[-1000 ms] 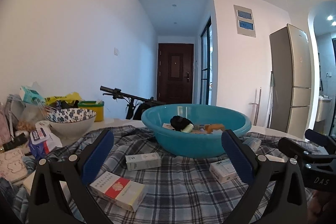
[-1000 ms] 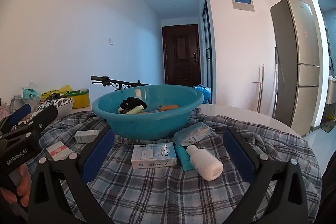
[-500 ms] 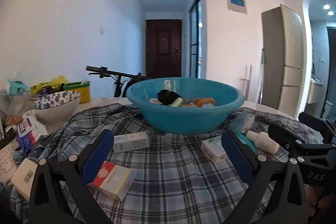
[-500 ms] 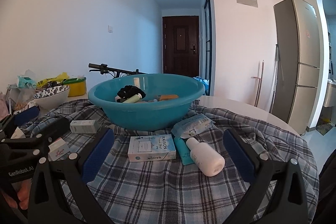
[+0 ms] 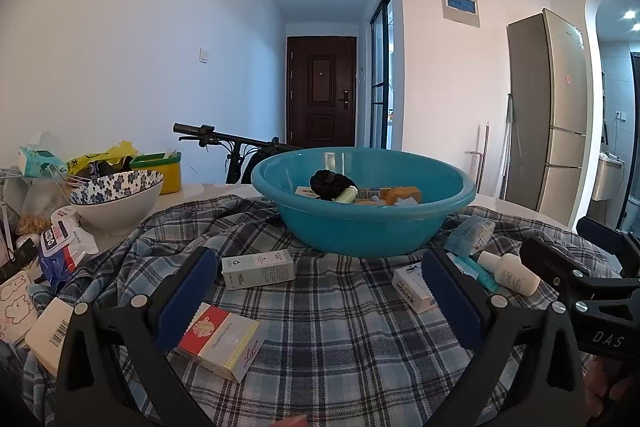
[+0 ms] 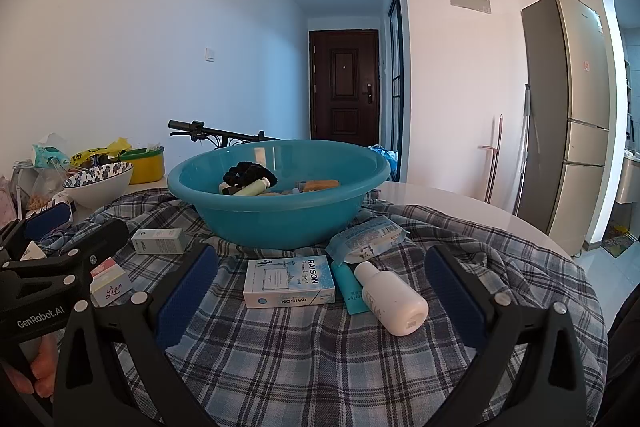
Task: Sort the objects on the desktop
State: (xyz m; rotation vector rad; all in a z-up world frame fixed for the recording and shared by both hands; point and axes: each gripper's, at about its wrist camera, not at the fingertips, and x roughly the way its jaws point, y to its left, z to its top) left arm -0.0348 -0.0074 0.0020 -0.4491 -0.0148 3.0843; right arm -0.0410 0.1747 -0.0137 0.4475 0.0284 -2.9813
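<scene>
While both grippers, left point(image 5: 320, 291) and right point(image 6: 320, 287), are hovering spread and empty, cartons and a white bottle point(image 6: 390, 297) are crowding the teal basin point(image 6: 280, 219).

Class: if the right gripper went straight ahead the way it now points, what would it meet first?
Probably the RAISON box lying on the plaid cloth between the open fingers of the right gripper, with the teal basin behind it; depth is uncertain.

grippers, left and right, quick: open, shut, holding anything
Left gripper: open, holding nothing, above the blue plaid cloth.
Right gripper: open, holding nothing.
</scene>
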